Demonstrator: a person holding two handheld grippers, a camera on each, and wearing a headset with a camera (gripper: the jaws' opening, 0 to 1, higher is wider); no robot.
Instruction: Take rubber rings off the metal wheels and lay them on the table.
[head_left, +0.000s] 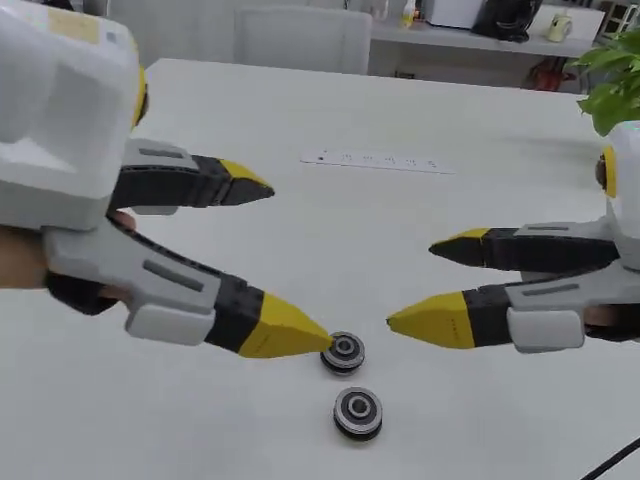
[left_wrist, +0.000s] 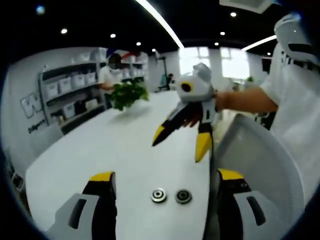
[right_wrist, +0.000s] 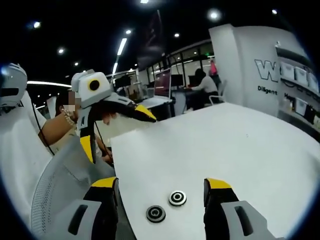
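Observation:
Two small metal wheels with black rubber rings lie flat on the white table (head_left: 300, 120), one (head_left: 343, 352) just beyond the other (head_left: 358, 412). My left gripper (head_left: 300, 267) is open, and its lower yellow fingertip (head_left: 290, 335) is right beside the farther wheel. My right gripper (head_left: 411, 284) is open too, a short way right of the wheels. In the left gripper view the wheels (left_wrist: 159, 195) (left_wrist: 183, 196) lie side by side ahead of the left gripper (left_wrist: 166, 176). In the right gripper view they (right_wrist: 177, 198) (right_wrist: 155, 213) lie ahead of the right gripper (right_wrist: 161, 182). Nothing is held.
A white power strip (head_left: 375, 160) lies flat farther back on the table. A green plant (head_left: 610, 80) stands at the far right. A black cable (head_left: 610, 462) crosses the near right corner. A white mesh chair (left_wrist: 260, 160) sits at the table's edge.

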